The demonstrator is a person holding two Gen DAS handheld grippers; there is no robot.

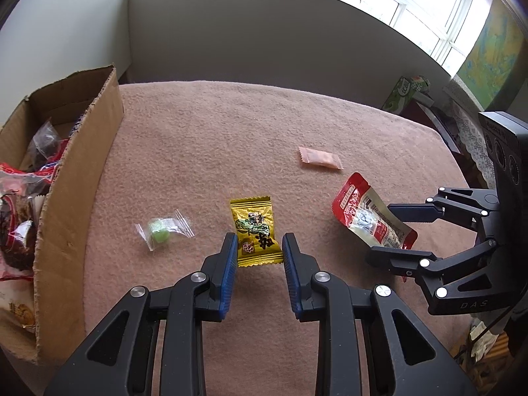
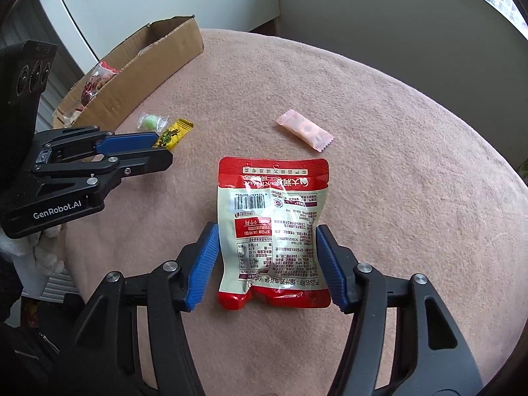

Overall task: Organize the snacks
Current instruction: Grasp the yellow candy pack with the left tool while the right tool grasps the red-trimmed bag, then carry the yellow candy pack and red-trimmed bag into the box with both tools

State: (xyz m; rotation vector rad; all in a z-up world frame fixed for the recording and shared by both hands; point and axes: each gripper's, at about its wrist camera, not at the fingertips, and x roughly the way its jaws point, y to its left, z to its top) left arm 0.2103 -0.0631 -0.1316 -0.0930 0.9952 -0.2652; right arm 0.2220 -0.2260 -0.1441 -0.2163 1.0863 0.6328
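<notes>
On the pink-clothed counter (image 1: 231, 138), left tongs (image 1: 259, 249) stand apart around the yellow foil sachet (image 1: 255, 231); right tongs (image 2: 267, 257) gape astride the red-and-white pouch (image 2: 274, 227), seemingly pre-grasp, bound for the cardboard box (image 1: 82, 165).

Surface: table under a pink fuzzy cloth (image 1: 231, 125), rounded far edge.
Box (image 1: 79, 178): open cardboard, on the cloth at the left edge, wrapped snacks inside.
Green candy (image 1: 161, 232): clear wrapper, flat on the cloth, near the box.
Yellow packet (image 1: 255, 231): flat, just right of the green candy, apart from it.
Pink candy (image 1: 320, 158): flat, farther back, well apart from the yellow packet.
Red pouch (image 2: 274, 231): printed back up with barcode; whether it rests fully on the cloth, cannot tell.
</notes>
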